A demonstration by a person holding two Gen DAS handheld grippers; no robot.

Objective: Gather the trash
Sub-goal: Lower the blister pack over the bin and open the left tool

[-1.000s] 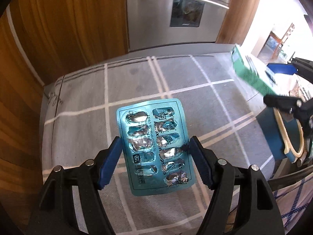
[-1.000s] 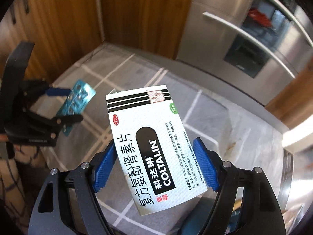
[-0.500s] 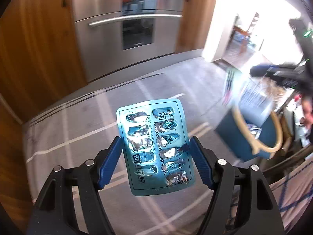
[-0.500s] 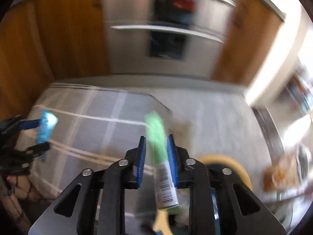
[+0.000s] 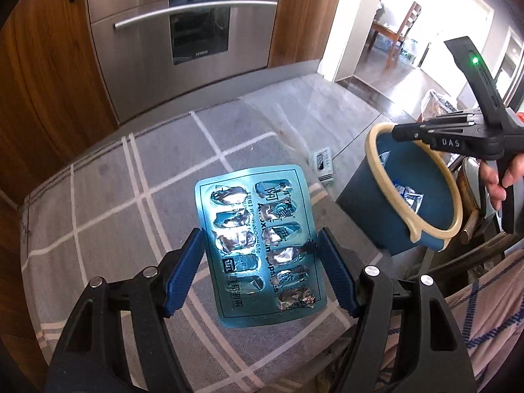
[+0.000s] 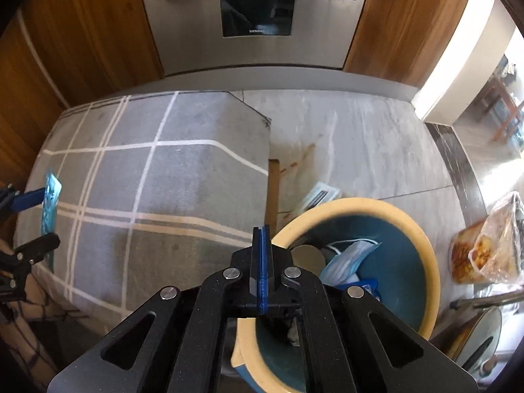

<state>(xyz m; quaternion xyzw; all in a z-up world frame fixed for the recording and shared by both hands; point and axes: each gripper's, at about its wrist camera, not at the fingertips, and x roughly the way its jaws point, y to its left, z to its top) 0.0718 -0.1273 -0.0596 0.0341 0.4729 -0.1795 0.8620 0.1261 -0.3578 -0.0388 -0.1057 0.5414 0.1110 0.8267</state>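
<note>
My left gripper [image 5: 262, 245] is shut on a used blue blister pack [image 5: 258, 242] and holds it above the grey checked rug [image 5: 131, 196]. A blue bin with a cream rim [image 5: 416, 196] stands to the right, with crumpled trash inside. My right gripper [image 6: 261, 232] is shut with its blue pads together and nothing between them, over the bin's left rim [image 6: 360, 203]. The medicine box [image 6: 319, 195] lies on the floor just beyond the bin; it also shows in the left wrist view [image 5: 322, 163]. The blister pack shows at far left in the right wrist view [image 6: 49, 203].
A steel oven [image 6: 258, 16] and wooden cabinets [image 5: 39, 82] stand behind the rug. A bag of food [image 6: 488, 242] lies on the stone floor right of the bin. A strip of cardboard [image 6: 273, 190] lies by the rug's edge.
The right gripper swung over the bin, let go of the medicine box and closed empty; the box now lies on the floor beyond the bin. The left gripper turned right with the blister pack.
</note>
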